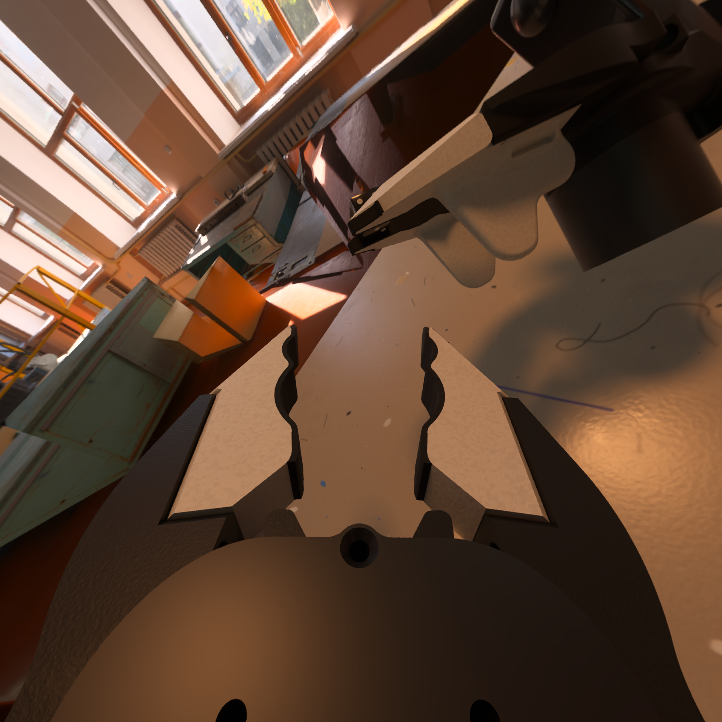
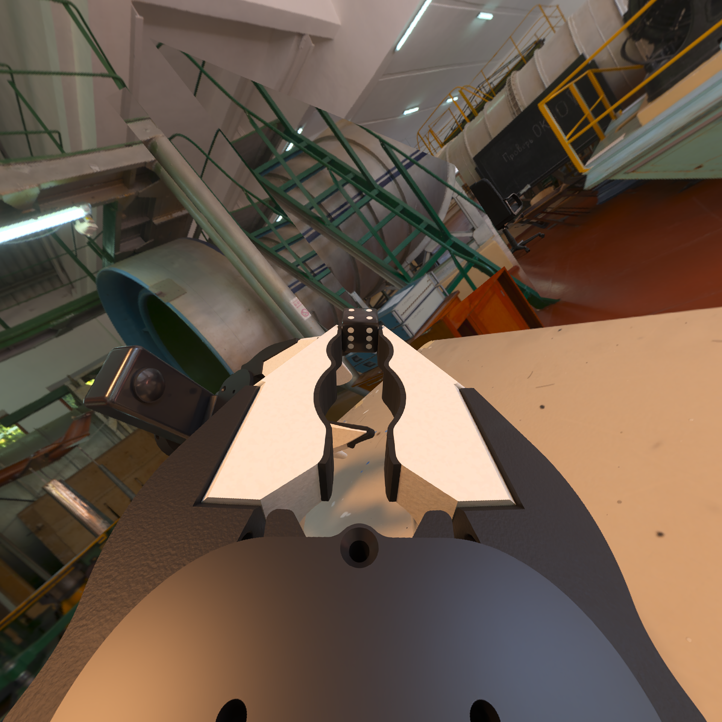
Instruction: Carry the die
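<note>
The black die (image 2: 359, 331) with white pips is clamped between the very tips of my right gripper (image 2: 359, 336), held in the air above the beige table's (image 2: 586, 410) edge. In the left wrist view, my left gripper (image 1: 358, 336) is open and empty, low over the table (image 1: 390, 304). The right gripper (image 1: 365, 224) comes in from the upper right there, ahead of and above my left fingertips. A corner of the die (image 1: 360, 201) pokes out at its tips. The left gripper's dark body (image 2: 148, 386) shows below and to the left in the right wrist view.
The table edge (image 1: 332, 332) runs diagonally just left of my left gripper, with red floor (image 2: 625, 254) beyond. A thin dark wire (image 1: 609, 332) lies on the table at right. Cabinets (image 1: 97, 390), an orange desk (image 1: 218, 308) and green stairs (image 2: 332, 187) stand far off.
</note>
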You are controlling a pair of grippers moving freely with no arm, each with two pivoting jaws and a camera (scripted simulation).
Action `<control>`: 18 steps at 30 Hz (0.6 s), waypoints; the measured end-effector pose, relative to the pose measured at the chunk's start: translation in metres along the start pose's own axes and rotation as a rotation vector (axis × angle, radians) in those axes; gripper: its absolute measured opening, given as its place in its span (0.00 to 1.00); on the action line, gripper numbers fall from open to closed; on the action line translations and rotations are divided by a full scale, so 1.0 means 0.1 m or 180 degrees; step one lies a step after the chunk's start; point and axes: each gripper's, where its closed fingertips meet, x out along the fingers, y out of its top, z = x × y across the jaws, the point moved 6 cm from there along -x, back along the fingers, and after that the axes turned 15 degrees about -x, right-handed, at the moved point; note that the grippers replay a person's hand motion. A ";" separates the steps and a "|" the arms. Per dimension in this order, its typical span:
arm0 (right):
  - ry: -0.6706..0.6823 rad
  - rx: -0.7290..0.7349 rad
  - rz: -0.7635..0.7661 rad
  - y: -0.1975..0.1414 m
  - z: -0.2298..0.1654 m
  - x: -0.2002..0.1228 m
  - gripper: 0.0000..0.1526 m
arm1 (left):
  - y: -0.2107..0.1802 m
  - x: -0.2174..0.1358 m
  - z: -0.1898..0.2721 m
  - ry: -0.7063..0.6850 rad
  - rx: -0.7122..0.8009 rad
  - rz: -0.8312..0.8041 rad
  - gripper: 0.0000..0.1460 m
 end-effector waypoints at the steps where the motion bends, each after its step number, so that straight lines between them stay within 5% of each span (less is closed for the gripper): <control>1: 0.0005 -0.0039 0.0008 0.02 -0.02 0.00 0.11 | 0.02 -0.01 0.00 -0.0016 -0.0041 0.0045 0.43; 7: 0.0195 0.0331 0.0331 0.12 -0.04 -0.04 0.11 | 0.11 -0.09 -0.01 0.0432 0.0690 0.0111 0.43; 9: -0.0129 0.0412 0.0924 0.35 0.12 -0.30 0.11 | 0.09 -0.19 -0.15 0.0682 0.0697 0.0053 0.43; 12: -0.0316 -0.0176 0.0400 0.44 0.15 -0.43 0.11 | 0.25 -0.33 -0.32 0.0702 -0.0196 0.0561 0.43; 18: -0.0470 -0.1289 -0.0377 0.54 -0.13 -0.26 0.11 | 0.21 -0.33 -0.29 0.0652 -0.0057 0.0510 0.43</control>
